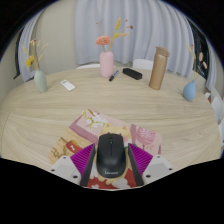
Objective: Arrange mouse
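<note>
A black computer mouse (110, 156) lies lengthwise between my fingers, its nose pointing away from me. My gripper (111, 152) is shut on the mouse, with a magenta pad pressed against each flank. Under and just ahead of the mouse lies a flowered mat (95, 125) in pink, yellow and white on the wooden table (150, 105). I cannot tell whether the mouse rests on the mat or hangs just above it.
Along the table's far edge stand a pale green vase with yellow flowers (40, 80), a small white object (68, 86), a pink vase with flowers (106, 64), a black object (132, 73), a brown cylinder (158, 68) and a blue vase (190, 90). A curtain hangs behind.
</note>
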`<state>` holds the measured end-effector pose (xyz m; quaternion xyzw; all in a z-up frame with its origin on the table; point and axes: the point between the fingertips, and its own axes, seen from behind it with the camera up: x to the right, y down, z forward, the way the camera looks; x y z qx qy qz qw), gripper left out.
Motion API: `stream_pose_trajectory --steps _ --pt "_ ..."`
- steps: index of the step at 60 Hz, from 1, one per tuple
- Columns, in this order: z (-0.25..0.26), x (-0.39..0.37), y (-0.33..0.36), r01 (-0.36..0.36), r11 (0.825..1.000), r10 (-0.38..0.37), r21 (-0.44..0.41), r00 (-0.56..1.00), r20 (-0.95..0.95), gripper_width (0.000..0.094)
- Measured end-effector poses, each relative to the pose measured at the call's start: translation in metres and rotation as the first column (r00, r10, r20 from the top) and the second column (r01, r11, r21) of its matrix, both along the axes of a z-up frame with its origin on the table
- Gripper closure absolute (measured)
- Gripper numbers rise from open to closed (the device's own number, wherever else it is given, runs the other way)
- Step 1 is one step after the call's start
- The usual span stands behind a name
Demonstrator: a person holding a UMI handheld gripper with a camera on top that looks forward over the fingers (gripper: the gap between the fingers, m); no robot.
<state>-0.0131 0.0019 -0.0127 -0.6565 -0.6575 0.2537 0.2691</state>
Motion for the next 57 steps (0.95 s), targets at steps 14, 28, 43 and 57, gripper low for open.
stream_pose_trajectory --steps 14,28,43,57 --pt "0.052 0.041 0.009 0.035 0.999 -0.035 0.011 0.999 -0.015 0.0088" --pt "0.110 0.145 0.016 -0.001 1.000 0.001 0.001 1.000 -0.026 0.0091" --pt "0.127 0.236 0.041 -0.007 1.000 0.008 0.021 0.999 -0.042 0.0090" --pt "0.125 0.294 0.062 -0.029 0.999 0.031 0.036 0.999 -0.032 0.0087"
